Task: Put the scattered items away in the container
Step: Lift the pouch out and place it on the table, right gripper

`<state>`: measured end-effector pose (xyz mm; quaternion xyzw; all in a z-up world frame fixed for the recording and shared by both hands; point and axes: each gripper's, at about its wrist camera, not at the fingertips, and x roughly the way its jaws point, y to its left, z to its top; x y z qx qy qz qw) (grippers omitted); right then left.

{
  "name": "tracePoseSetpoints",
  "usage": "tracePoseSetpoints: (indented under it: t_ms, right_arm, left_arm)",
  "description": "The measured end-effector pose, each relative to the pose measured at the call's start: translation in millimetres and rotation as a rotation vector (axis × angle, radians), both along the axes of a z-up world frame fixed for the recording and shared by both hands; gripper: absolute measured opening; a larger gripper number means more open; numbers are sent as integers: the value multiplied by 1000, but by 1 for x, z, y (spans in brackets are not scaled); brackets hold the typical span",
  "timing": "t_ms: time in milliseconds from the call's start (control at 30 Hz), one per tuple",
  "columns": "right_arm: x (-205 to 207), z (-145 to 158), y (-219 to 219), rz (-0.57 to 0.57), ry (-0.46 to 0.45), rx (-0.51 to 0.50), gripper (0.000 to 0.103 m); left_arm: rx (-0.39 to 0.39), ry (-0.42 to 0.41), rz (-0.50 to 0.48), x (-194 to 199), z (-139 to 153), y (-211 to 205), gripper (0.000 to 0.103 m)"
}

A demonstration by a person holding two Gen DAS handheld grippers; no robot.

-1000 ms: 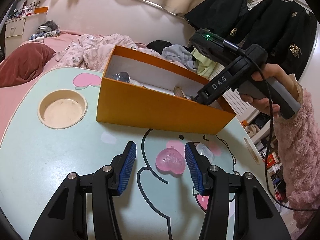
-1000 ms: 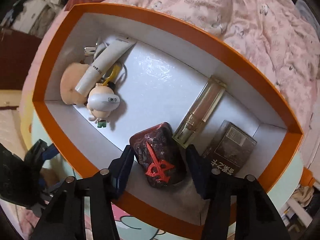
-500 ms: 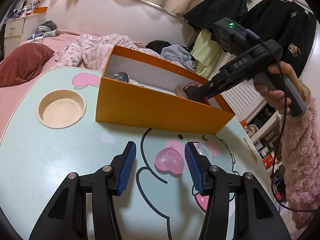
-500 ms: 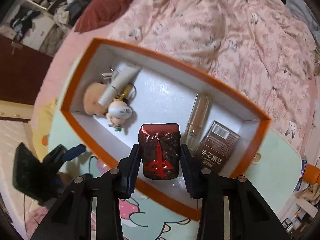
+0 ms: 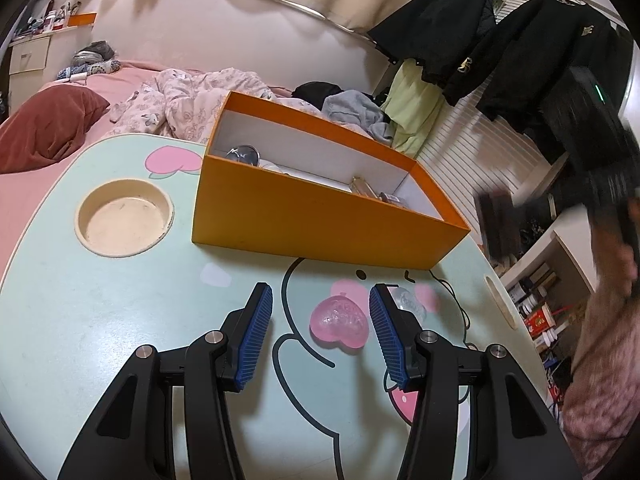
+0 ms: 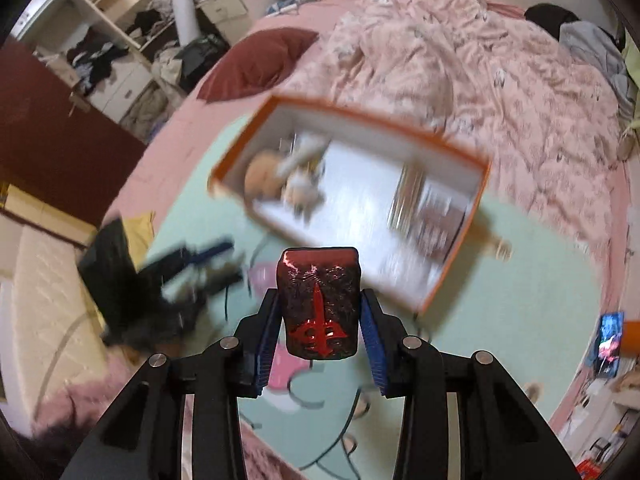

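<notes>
The right gripper point(image 6: 319, 320) points steeply down above the mint-green cartoon-printed table point(image 5: 120, 320), pinching a dark red block with a red cross emblem point(image 6: 318, 304), right of the orange cardboard box point(image 5: 304, 224). The left gripper point(image 5: 320, 328) rests low with its jaws spread around a pink translucent heart-shaped piece point(image 5: 339, 322), not touching it. A pink bed point(image 6: 460, 68) lies beyond the table.

Orange box point(image 6: 472, 164) contents and the right tool point(image 5: 496, 224) are motion-blurred

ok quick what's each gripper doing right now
left gripper: open, pink heart between its fingers, untouched
right gripper: shut on the dark red block
</notes>
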<state>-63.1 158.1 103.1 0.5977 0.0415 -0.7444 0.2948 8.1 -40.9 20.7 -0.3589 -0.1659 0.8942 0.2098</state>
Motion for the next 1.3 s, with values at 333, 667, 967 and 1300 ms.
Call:
tracePoseSetpoints:
  t_ms: [333, 667, 967, 1300]
  right_arm:
    - [28, -68, 2, -40, -28, 94, 38]
    - [64, -38, 26, -294, 345, -133, 54]
    - [90, -52, 21, -319, 366, -63, 54]
    - [111, -56, 30, -333, 369, -135, 54]
  left_arm:
    - [-17, 17, 23, 1, 1, 0, 52]
    - [41, -5, -4, -9, 21, 0, 52]
    - [-100, -177, -56, -66, 82, 41, 52]
    - [-283, -291, -138, -146, 70, 119, 52]
